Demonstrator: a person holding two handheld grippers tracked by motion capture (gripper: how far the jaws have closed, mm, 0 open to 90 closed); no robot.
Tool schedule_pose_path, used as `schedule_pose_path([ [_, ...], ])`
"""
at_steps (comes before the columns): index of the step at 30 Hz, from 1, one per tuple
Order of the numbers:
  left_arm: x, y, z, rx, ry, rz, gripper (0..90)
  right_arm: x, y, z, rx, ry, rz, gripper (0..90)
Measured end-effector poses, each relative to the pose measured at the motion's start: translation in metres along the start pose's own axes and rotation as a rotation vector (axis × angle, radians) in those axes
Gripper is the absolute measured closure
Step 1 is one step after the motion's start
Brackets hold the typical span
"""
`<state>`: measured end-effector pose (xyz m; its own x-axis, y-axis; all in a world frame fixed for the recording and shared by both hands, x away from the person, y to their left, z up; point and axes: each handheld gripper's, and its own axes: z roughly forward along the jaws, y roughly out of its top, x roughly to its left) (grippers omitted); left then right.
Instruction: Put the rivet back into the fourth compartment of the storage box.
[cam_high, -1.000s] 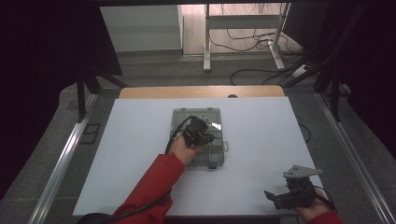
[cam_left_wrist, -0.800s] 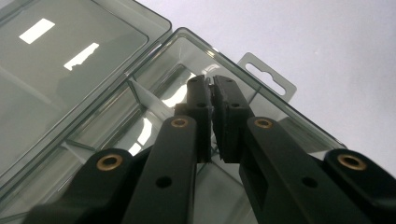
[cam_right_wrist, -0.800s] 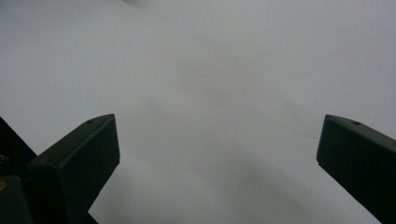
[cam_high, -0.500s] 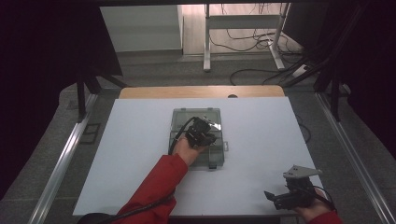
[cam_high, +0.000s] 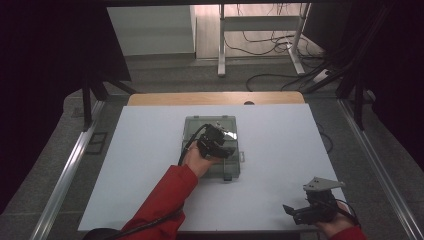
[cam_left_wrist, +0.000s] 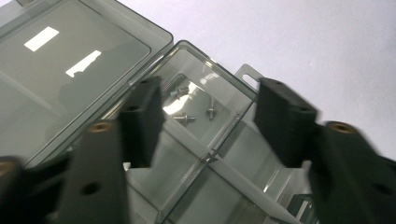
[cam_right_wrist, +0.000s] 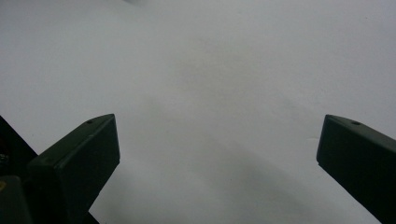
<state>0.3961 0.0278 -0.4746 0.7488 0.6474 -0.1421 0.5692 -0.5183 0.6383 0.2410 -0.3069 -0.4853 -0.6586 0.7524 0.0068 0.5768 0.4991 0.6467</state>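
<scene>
Left hand-held gripper (cam_left_wrist: 205, 121) hovering over a clear compartment box (cam_high: 212, 145)

Its jaws have just been opening, gripping nothing, above small screws (cam_left_wrist: 184, 117); the right hand-held gripper (cam_high: 300, 212) is resting spread on the tabletop (cam_high: 280, 140).

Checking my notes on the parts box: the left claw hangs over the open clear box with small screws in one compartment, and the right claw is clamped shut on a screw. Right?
Not quite. The right claw is open and holds nothing; the right gripper view shows bare white table between its jaws. The rest stands: the left claw hangs over the open clear box, screws in one compartment.

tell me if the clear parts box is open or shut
Open: in the left gripper view the lid lies folded back flat beside the box, exposing compartments with small screws.
</scene>
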Motion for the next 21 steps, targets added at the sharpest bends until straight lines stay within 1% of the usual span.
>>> schedule_pose_path([
  [1, 0.0, -0.001, 0.0, -0.003, -0.001, 0.001, 30.6, 0.0, 0.0, 0.0, -0.001, -0.001, 0.0, 0.0],
  [2, 0.0, -0.001, -0.001, -0.005, 0.0, 0.0, 27.7, 0.0, 0.0, 0.0, -0.001, -0.001, 0.001, 0.0],
  [3, 0.0, -0.002, -0.001, -0.006, -0.009, -0.004, 27.7, 0.0, 0.0, 0.0, -0.001, -0.001, 0.001, 0.0],
  [4, 0.001, -0.002, -0.002, -0.005, -0.019, -0.006, 21.9, 0.0, 0.0, 0.0, -0.001, -0.002, 0.001, 0.0],
  [5, 0.0, -0.003, -0.003, 0.005, -0.027, -0.011, 21.0, 0.0, 0.0, 0.0, -0.001, -0.002, 0.001, 0.0],
  [6, 0.0, -0.003, -0.003, 0.005, -0.027, -0.011, 21.3, 0.0, 0.0, 0.0, -0.001, -0.002, 0.001, 0.0],
  [8, 0.0, -0.006, -0.006, 0.004, -0.048, -0.009, 21.0, 0.0, 0.0, 0.0, -0.001, -0.002, 0.001, 0.0],
  [10, 0.001, -0.007, -0.007, 0.005, -0.062, -0.011, 16.7, 0.0, 0.0, 0.0, -0.001, -0.001, 0.001, 0.0],
  [11, 0.001, -0.008, -0.008, 0.007, -0.071, -0.016, 16.7, 0.0, 0.0, 0.0, -0.001, -0.001, 0.001, 0.0],
  [12, 0.001, -0.008, -0.009, 0.009, -0.077, -0.013, 13.5, 0.0, 0.0, 0.0, 0.0, -0.002, 0.0, 0.0],
  [14, 0.001, -0.009, -0.011, 0.017, -0.075, -0.004, 12.4, 0.0, 0.0, 0.0, 0.0, -0.002, 0.0, 0.0],
  [15, 0.0, -0.01, -0.011, 0.01, -0.079, -0.004, 9.3, 0.0, 0.0, 0.0, 0.001, -0.002, -0.001, 0.0],
  [16, 0.0, -0.011, -0.012, 0.006, -0.083, 0.001, 9.3, 0.0, 0.0, 0.0, 0.001, -0.002, -0.001, 0.0],
  [17, 0.0, -0.012, -0.014, 0.002, -0.085, 0.002, 5.6, 0.0, 0.0, 0.0, 0.001, -0.001, -0.001, 0.0],
  [18, 0.0, -0.012, -0.015, -0.007, -0.091, 0.006, 3.6, 0.0, 0.0, 0.0, 0.001, -0.002, -0.001, 0.0],
  [19, 0.0, -0.013, -0.016, -0.017, -0.094, 0.004, 3.6, 0.0, 0.0, 0.0, 0.001, -0.002, -0.001, 0.0],
  [21, -0.001, -0.016, -0.018, -0.033, -0.087, 0.018, 1.2, 0.0, 0.0, 0.0, 0.002, -0.002, 0.0, 0.0],
])
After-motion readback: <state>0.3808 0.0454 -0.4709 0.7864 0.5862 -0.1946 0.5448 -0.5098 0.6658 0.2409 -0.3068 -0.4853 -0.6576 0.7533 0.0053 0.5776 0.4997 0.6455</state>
